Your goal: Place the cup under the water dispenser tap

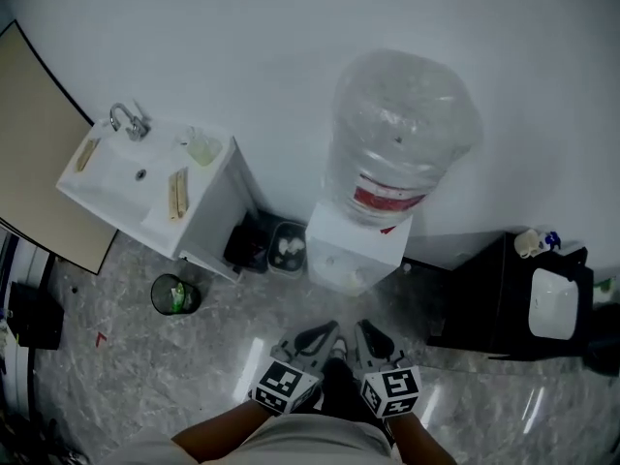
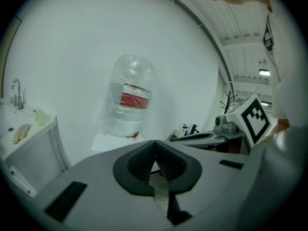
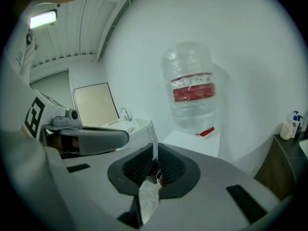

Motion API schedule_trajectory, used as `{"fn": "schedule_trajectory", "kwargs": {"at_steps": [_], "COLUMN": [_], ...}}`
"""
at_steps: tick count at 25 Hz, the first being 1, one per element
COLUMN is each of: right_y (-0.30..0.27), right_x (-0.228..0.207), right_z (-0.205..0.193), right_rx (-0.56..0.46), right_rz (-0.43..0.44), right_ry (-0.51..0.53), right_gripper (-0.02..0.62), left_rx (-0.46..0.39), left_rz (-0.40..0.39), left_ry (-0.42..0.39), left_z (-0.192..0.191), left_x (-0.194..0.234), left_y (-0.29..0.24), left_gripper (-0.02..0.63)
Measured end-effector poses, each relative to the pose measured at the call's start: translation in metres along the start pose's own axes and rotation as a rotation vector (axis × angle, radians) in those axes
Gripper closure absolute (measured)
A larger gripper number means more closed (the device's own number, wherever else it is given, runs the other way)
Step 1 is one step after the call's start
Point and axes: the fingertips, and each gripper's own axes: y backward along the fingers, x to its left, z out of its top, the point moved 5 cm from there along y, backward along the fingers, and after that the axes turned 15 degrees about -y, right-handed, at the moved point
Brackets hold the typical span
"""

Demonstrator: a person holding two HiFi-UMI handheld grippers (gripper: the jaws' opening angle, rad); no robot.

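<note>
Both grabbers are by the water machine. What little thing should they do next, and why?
Probably open the right gripper first. It and the left gripper are both shut and empty, facing the white water dispenser with its clear plastic bottle, and I can't make out a cup to take.

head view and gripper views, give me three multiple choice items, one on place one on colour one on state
1. In the head view, where is the sink from the dispenser?
A left
B right
C behind it

2. What colour is the bottle label?
A blue
B red
C green

3. How do the left hand-held gripper jaws stand?
A wide apart
B on a cup
C together, empty

1 A: the sink lies toward the left edge.
2 B: a red band rings the bottle.
3 C: the jaw tips meet with nothing between.
</note>
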Motion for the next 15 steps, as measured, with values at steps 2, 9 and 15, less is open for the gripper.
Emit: {"fn": "schedule_trajectory", "kwargs": {"at_steps": [2,9,15], "right_y": [0.011,0.03,0.029], "right_x": [0.012,0.043,0.061], "right_z": [0.009,0.024,0.032], "right_rx": [-0.021,-0.069,-0.089], "right_rz": [-0.004,-0.012,0.002], "right_ry": [0.009,0.066,0.105], "right_gripper": [0.561,0.578,0.578], "left_rx": [-0.016,-0.068,-0.094], "left_rz": [-0.006,0.0,0.018], "left_ry": [-0.012,-0.018,-0.063], "left_z": [0.012,0.035,0.048], "left_x": [-0.002,-0.008,-0.004], "left_y": [0.006,0.033,0.044], "left_gripper": [0.601,0.601,0.601]}}
